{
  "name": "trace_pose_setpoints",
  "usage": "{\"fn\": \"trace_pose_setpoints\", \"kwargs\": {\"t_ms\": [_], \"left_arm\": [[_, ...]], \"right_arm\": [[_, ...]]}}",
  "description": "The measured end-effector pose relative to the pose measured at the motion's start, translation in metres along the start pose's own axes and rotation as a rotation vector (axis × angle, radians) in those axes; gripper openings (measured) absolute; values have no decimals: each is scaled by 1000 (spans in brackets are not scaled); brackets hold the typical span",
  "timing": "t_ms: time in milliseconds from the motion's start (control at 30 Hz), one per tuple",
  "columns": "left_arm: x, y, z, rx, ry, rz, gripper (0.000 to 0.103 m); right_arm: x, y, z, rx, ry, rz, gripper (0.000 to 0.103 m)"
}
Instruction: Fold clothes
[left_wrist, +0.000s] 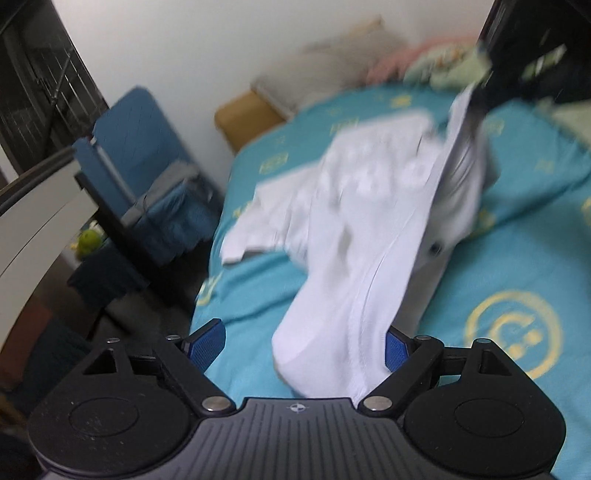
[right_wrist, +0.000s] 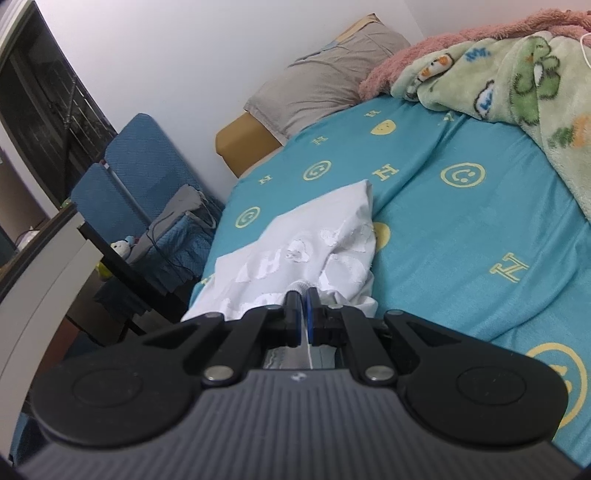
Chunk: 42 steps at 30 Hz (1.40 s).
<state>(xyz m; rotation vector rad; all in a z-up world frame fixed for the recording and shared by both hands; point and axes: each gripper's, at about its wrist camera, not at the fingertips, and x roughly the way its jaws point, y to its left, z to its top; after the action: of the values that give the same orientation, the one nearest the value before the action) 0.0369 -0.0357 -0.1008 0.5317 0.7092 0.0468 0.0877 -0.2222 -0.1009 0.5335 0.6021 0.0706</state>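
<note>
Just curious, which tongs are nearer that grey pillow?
Right, I'd judge. The right tongs, clamped on the white shirt, sit further up the bed toward the grey pillow; the left tongs hang open further back.

The light is soft, even and indoor, without hard shadows or glare. The left wrist view is strongly blurred, above all the white cotton garment (left_wrist: 354, 229) and the turquoise printed bedsheet (left_wrist: 517, 229). The right wrist view is sharp. Both views bend at the edges, with dark corners at 7 and 11 o'clock.
</note>
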Motion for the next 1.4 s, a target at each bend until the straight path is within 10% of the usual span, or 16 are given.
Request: {"fn": "trace_pose_setpoints", "kwargs": {"t_ms": [133,433,600,833,1133,1400], "left_arm": [[8,12,-3,-55,32,37,86],[-41,80,6,-422,-177,28,88],[-39,89,6,-466,-139,24,88],[-23,89,-1,-465,-82,22,88],[20,53,-6,-252,70,43,88],[-49,113,16,-533,-249,184,97]], "right_arm": [[1,-5,-2,5,12,-23,6],[0,-3,-15,-82,49,-85,9],[12,14,-31,-301,50,-265,74],[52,22,-50,-457,150,-321,75],[4,-6,-24,-158,-137,-404,75],[-59,31,17,-219,-356,-320,75]]}}
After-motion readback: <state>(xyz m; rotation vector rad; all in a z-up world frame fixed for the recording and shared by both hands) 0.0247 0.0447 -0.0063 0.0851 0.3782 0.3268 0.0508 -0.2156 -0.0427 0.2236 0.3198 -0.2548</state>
